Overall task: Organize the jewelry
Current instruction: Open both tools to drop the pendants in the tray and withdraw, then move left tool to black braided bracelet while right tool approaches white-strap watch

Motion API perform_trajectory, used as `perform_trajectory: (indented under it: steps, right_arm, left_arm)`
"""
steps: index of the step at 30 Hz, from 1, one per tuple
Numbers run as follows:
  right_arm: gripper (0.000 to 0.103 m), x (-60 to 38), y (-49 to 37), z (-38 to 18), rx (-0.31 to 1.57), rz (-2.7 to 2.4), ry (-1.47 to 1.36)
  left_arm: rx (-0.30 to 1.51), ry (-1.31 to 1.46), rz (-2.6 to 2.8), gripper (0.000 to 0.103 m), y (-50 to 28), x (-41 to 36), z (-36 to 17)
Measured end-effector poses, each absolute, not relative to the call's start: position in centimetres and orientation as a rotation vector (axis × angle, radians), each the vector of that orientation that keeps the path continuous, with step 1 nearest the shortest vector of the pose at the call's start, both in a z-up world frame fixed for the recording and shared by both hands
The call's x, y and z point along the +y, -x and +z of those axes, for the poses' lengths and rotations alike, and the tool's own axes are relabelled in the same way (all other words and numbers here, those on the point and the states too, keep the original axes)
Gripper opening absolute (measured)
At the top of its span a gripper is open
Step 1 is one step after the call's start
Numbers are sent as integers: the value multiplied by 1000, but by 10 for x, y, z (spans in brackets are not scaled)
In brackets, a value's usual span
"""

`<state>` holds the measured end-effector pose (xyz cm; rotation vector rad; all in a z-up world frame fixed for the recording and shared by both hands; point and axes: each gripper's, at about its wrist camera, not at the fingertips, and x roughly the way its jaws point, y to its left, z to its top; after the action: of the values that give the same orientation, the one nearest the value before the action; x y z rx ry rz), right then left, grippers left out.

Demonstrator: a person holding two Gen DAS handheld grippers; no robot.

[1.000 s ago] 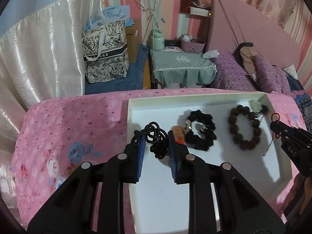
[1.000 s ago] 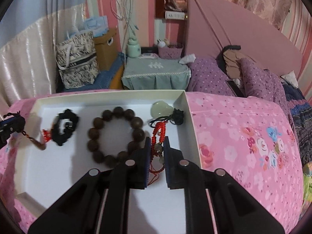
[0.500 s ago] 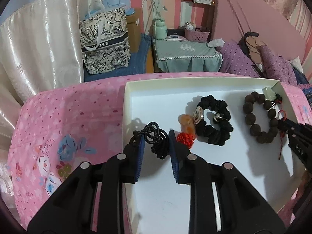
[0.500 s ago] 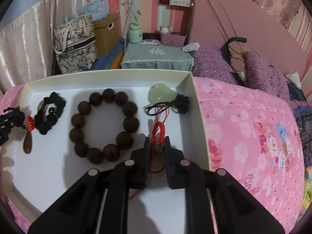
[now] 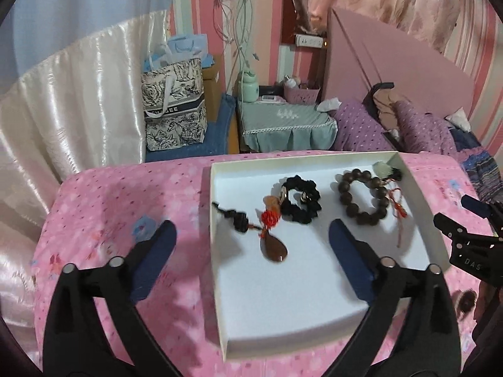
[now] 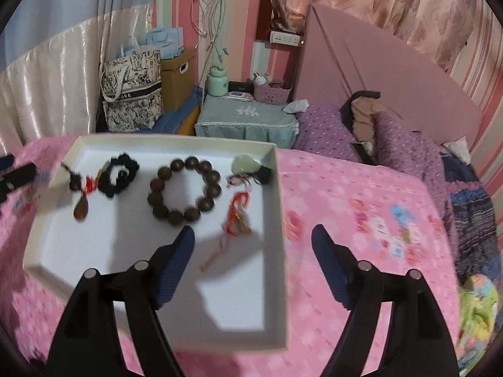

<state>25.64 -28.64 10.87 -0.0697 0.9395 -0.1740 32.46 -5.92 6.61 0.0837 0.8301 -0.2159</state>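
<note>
From the left wrist camera, the left claw (image 5: 251, 238) hangs over the near left part of a shallow white cardboard tray (image 5: 217, 282) that sits on a pink floral bedspread (image 5: 125, 201). Half a second ago its blue pads pinched the black cord of a pendant; now its jaws are opening wide with nothing between them, and the brown teardrop pendant with red knot and black cord (image 5: 267, 232) lies stretched out on the tray floor. Just beside it rests a black fabric scrunchie with small metal charms (image 5: 300, 199), and farther right a bracelet of dark wooden beads (image 5: 361, 196). The right claw (image 5: 462, 216) shows at the frame's right edge, clear of the tray.

From the right wrist camera, the right claw (image 6: 253, 245) has likewise let go. Its jaws are opening, one pad over the tray floor and the other over the bedspread, nothing gripped. The red braided cord with small gold-coloured charms (image 6: 237, 216) it held a moment ago lies loose near the tray's right wall (image 6: 279, 220), trailing toward the pale green jade-like pendant on a black knotted cord (image 6: 246, 165) in the far right corner; whether the two are one piece is hard to tell through the blur.

Both releases suggest the last two pieces are now laid out, four items in a row, and the arranging looks close to finished.
</note>
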Motion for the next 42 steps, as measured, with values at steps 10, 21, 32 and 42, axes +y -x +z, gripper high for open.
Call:
perform_trajectory:
  steps: [10,21,32,42]
  right_arm:
    - [93,-306,-175,123,891,-208,-9]
    - [93,-328,-116,125,883,-296,-72]
    - [93,-332,-87,101,924,-348,-86]
    - [93,-334,-72,98,957,-376,-93]
  left_arm:
    - [818,-89,-210,100,-251,-26,77]
    - [821,-97,-211,100,-192,-4,69]
    - [856,-113,-216,100,-156,5,49]
    - [906,-114,-240,100,-131,15,34]
